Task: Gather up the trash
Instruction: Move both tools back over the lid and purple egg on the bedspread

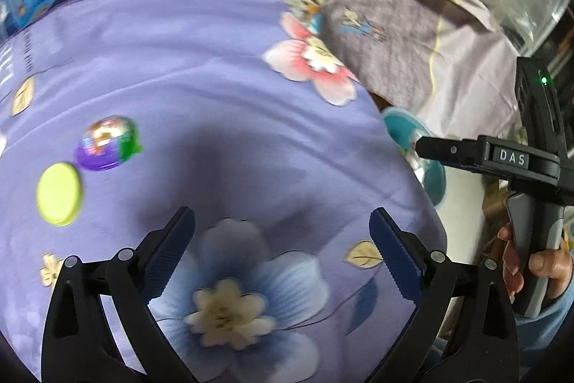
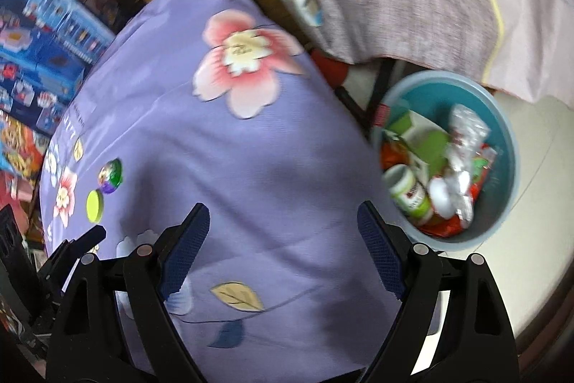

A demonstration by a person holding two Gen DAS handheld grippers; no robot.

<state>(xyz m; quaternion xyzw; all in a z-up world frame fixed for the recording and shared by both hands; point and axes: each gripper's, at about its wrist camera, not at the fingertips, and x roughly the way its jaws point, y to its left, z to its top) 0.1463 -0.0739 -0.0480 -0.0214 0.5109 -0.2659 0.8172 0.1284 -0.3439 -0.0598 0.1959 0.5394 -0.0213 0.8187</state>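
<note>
Both tools, left and right, gape empty over blurred purple cloth; bin partly hidden

Table draped in a purple floral cloth, a yellow-green lid and a purple-green sweet capsule lay just beside each other on it

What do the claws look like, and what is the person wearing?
Each claw, left claw and right claw, has black plastic arms with silver rivets and dark blue ridged pads. The right one's black body says "DAS", with a green light. The hand gripping its grey handle has a light blue sleeve.
</note>
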